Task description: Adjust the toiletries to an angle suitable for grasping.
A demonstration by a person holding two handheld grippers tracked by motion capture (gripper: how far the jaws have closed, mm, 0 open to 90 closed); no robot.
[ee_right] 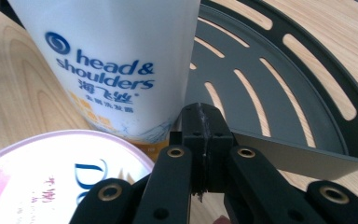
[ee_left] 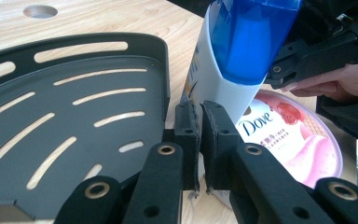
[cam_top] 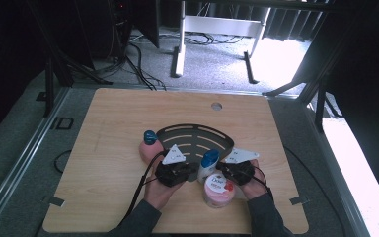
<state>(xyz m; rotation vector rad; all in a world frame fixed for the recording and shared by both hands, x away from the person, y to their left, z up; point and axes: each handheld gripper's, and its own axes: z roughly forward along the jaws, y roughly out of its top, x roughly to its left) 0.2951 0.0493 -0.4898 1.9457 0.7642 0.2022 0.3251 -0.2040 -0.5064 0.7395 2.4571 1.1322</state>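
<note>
Your left tool (ee_left: 199,114) and right tool (ee_right: 200,116), both closed and empty, flank the shampoo bottle (cam_top: 208,164) at the dark tray's (cam_top: 193,134) near edge; open tabletop (cam_top: 108,168) lies left.

you can read "head & shoulders" in blue, beside a blue swirl logo, on the white shampoo bottle (ee_right: 116,65), with blue chinese characters under it too small to make out; the pink jar's lid (ee_left: 289,135) says "dove", with small chinese print below it that you can't read
</note>
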